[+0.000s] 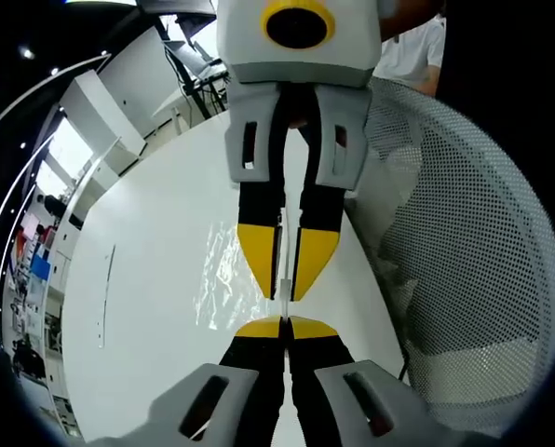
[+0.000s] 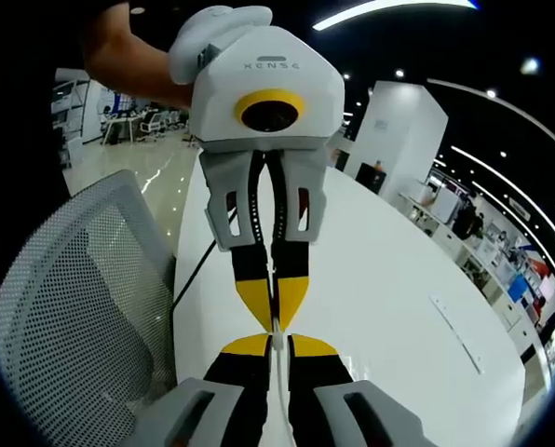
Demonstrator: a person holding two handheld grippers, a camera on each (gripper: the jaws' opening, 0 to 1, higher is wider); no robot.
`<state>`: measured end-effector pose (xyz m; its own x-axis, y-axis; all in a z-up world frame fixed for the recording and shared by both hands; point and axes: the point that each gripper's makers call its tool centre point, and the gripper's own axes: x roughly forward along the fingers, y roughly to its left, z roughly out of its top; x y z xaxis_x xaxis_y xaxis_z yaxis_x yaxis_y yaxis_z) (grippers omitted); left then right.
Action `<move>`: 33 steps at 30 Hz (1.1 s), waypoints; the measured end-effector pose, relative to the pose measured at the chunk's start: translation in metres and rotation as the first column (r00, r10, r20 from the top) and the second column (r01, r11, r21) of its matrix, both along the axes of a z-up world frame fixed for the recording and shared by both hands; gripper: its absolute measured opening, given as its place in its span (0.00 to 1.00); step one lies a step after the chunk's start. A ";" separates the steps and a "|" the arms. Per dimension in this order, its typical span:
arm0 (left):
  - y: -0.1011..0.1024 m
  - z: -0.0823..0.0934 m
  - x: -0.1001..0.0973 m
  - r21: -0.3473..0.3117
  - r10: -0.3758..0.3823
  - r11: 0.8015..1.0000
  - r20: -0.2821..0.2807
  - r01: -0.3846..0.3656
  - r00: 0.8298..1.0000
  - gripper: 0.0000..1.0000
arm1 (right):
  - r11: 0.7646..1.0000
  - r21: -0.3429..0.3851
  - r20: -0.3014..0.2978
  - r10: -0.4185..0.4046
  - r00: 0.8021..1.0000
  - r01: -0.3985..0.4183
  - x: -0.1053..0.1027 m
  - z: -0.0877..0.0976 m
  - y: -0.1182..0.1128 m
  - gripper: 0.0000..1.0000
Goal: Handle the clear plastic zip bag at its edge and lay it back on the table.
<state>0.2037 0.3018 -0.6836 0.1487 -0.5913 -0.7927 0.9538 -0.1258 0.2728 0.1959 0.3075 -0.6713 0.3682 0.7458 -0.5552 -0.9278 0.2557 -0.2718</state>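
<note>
The left gripper (image 1: 282, 327) has its yellow fingertips (image 1: 259, 328) pressed together on the thin edge of the clear plastic zip bag (image 1: 223, 270). Facing it from twelve o'clock in the left gripper view, the right gripper (image 1: 284, 291) pinches the same edge, jaws all but closed, tips nearly touching the left one's. In the right gripper view the right gripper (image 2: 276, 346) is likewise closed on a thin clear strip, meeting the left gripper (image 2: 276, 326) from twelve o'clock. The bag spreads toward ten o'clock over the white table (image 1: 147, 279), glinting; whether it hangs or rests there I cannot tell. A mesh chair (image 1: 464, 242) stands at three o'clock. By my judgement the edge handling is underway; laying down and release remain.
</note>
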 end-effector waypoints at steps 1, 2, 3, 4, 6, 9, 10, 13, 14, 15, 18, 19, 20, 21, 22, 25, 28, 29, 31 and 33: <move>0.000 0.000 0.000 -0.001 -0.002 1.000 0.000 0.002 1.000 0.00 | 1.000 -0.001 0.002 0.002 1.000 -0.002 0.000 0.000 0.000 0.02; -0.001 0.001 0.000 -0.001 -0.004 1.000 -0.001 0.004 1.000 0.00 | 1.000 0.000 0.002 0.002 1.000 -0.002 0.000 0.000 0.001 0.02; -0.001 0.001 0.000 -0.003 -0.005 1.000 -0.001 0.005 1.000 0.00 | 1.000 -0.001 0.002 0.003 1.000 -0.003 0.000 0.000 0.001 0.01; -0.002 0.001 -0.001 -0.002 -0.006 1.000 -0.003 0.006 1.000 0.00 | 1.000 -0.001 0.002 0.004 1.000 -0.004 0.000 -0.001 0.001 0.01; -0.002 0.001 -0.001 -0.003 -0.010 1.000 -0.004 0.010 1.000 0.00 | 1.000 -0.003 0.003 0.005 1.000 -0.005 0.000 -0.001 0.001 0.01; -0.002 0.002 -0.001 -0.001 -0.010 1.000 -0.005 0.010 1.000 0.00 | 1.000 -0.008 0.008 0.010 1.000 -0.010 -0.001 -0.001 0.002 0.01; -0.002 0.001 -0.001 -0.002 -0.010 1.000 -0.007 0.010 1.000 0.00 | 1.000 -0.009 0.009 0.011 1.000 -0.011 0.000 -0.001 0.002 0.00; -0.002 0.001 -0.001 0.000 -0.011 1.000 -0.008 0.011 1.000 0.00 | 1.000 -0.011 0.014 0.015 1.000 -0.015 -0.001 -0.001 0.002 0.00; -0.002 0.001 -0.001 -0.001 -0.011 1.000 -0.007 0.011 1.000 0.00 | 1.000 -0.011 0.013 0.014 1.000 -0.014 0.000 -0.001 0.002 0.00; -0.002 0.001 -0.001 -0.001 -0.010 1.000 -0.008 0.010 1.000 0.00 | 1.000 -0.010 0.012 0.015 1.000 -0.014 -0.001 -0.001 0.002 0.00; -0.002 0.001 -0.001 -0.001 -0.011 1.000 -0.008 0.011 1.000 0.00 | 1.000 -0.010 0.011 0.016 1.000 -0.016 -0.001 -0.002 0.002 0.00; -0.002 0.001 -0.001 -0.002 -0.010 1.000 -0.008 0.010 1.000 0.00 | 1.000 -0.010 0.011 0.016 1.000 -0.015 -0.001 -0.002 0.002 0.00; -0.002 0.001 -0.001 -0.004 -0.009 1.000 -0.010 0.009 1.000 0.00 | 1.000 -0.010 0.010 0.016 1.000 -0.015 -0.001 -0.002 0.002 0.00; -0.003 0.001 -0.002 -0.006 -0.009 1.000 -0.009 0.009 1.000 0.00 | 1.000 -0.010 0.010 0.016 1.000 -0.016 -0.001 -0.002 0.001 0.00; -0.003 0.002 -0.002 -0.007 -0.008 1.000 -0.011 0.008 1.000 0.00 | 1.000 -0.010 0.009 0.016 1.000 -0.016 -0.001 -0.002 0.001 0.00; -0.003 0.001 -0.002 -0.011 -0.004 1.000 -0.014 0.004 1.000 0.00 | 1.000 -0.010 0.010 0.019 1.000 -0.019 -0.001 -0.002 0.001 0.00; -0.003 0.002 -0.002 -0.012 0.000 1.000 -0.016 0.000 1.000 0.00 | 1.000 -0.008 0.006 0.019 1.000 -0.019 -0.001 -0.002 0.001 0.00; -0.003 0.002 -0.002 -0.013 0.002 1.000 -0.015 -0.002 1.000 0.00 | 1.000 -0.007 0.007 0.016 1.000 -0.016 0.000 -0.001 0.000 0.00; -0.004 0.002 -0.001 -0.015 0.004 1.000 -0.016 -0.005 1.000 0.00 | 1.000 -0.004 0.004 0.014 1.000 -0.014 0.000 -0.001 0.000 0.00; -0.004 0.003 -0.001 -0.018 0.007 1.000 -0.016 -0.007 1.000 0.00 | 1.000 -0.002 0.004 0.012 1.000 -0.012 0.000 -0.001 -0.001 0.00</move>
